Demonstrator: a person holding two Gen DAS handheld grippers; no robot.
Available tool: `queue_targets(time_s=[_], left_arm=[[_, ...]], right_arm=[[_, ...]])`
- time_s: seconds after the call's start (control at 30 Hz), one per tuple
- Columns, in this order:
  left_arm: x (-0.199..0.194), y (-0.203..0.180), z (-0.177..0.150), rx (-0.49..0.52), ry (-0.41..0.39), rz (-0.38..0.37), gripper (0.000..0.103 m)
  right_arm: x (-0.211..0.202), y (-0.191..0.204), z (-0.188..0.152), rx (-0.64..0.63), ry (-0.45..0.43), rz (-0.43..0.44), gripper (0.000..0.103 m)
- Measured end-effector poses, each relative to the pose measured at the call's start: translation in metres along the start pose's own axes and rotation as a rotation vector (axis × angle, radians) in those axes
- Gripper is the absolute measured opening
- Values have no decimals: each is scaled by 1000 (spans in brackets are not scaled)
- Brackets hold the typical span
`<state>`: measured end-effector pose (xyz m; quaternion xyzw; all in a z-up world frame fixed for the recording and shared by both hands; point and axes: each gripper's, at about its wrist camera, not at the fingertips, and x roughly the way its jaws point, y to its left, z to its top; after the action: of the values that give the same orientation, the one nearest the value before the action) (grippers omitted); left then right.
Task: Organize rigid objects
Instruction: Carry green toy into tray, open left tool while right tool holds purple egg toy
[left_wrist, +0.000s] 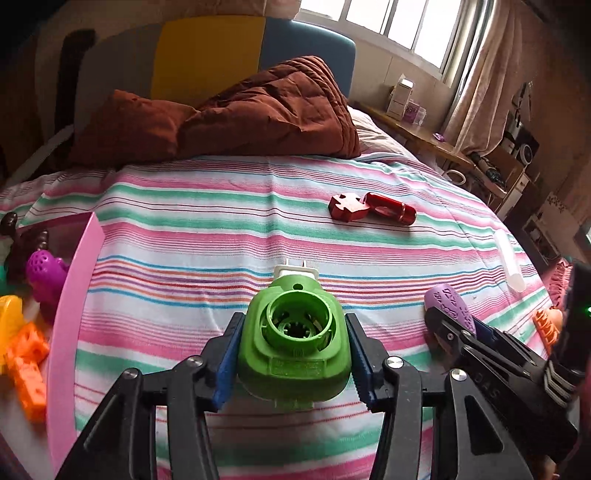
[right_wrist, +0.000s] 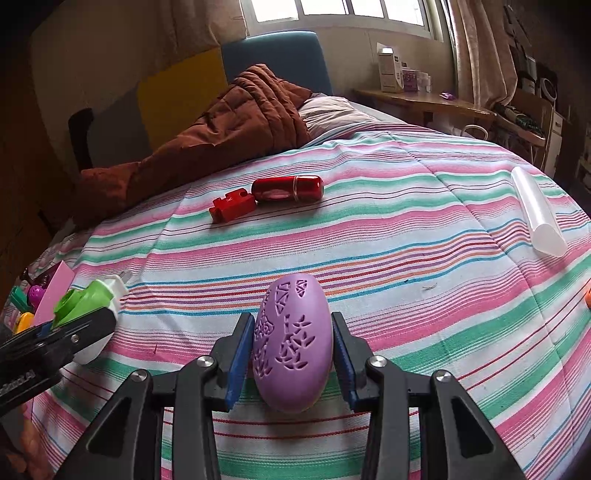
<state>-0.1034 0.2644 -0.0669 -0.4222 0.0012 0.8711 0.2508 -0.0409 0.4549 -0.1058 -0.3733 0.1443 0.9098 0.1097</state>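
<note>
— Left tool (left_wrist: 293, 354) pinches the green plug-in (left_wrist: 293, 343) by its flat sides, just above the bed (left_wrist: 221, 221).
— Hard, light plastic. Right tool (right_wrist: 291, 354) clamps the smooth, slippery-looking purple case (right_wrist: 291, 343).

A bed (left_wrist: 280, 206) covered with a sheet striped in pink, green and white fills the scene. At its head lies a crumpled rust-brown quilt (left_wrist: 266, 110), with a pale pillow (right_wrist: 332, 110) beside it. Behind the quilt stands a yellow and blue headboard (left_wrist: 255, 48). Past the bed, a wooden shelf (right_wrist: 424, 101) under a window (right_wrist: 332, 7) holds small boxes (right_wrist: 391, 72).
</note>
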Motion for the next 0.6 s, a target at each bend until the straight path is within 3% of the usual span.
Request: queue_targets(time_s=[0.4, 0.6], left_arm=[[-77, 18, -34, -15, -68, -63, 52], [-115, 50, -47, -51, -114, -51, 53]], right_arm=[[-1, 4, 0, -24, -3, -34, 41], [-18, 9, -2, -56, -74, 11, 29]])
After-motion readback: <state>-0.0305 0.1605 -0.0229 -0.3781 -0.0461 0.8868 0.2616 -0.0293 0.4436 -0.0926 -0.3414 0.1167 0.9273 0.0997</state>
